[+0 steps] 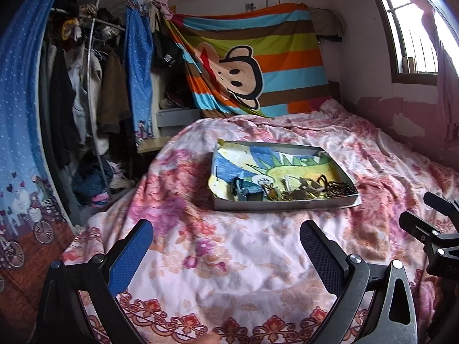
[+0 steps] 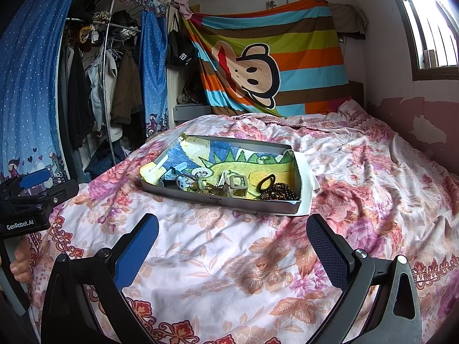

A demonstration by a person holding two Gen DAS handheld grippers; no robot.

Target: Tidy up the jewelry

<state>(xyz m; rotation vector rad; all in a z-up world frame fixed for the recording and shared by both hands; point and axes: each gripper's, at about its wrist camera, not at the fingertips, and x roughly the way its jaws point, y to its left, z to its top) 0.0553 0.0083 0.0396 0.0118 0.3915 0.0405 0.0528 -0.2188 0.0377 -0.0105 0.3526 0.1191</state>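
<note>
Both tongs, left (image 1: 226, 239) and right (image 2: 232, 233), stand released, grasping nothing, over the bed (image 2: 218, 258). Ahead of them lies the tray (image 2: 218, 199); jewelry (image 2: 275, 190), seemingly beads and chains, sits heaped along its near wall. Sorted or unsorted: undetermined. Any pick demands a narrow, precise pinch.

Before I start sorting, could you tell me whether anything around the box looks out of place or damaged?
The jewelry is heaped in a tangle along the near edge of the shallow box instead of being spread out. The box's right corner is torn open, its flap splayed onto the quilt. Nothing has spilled outside it.
</note>
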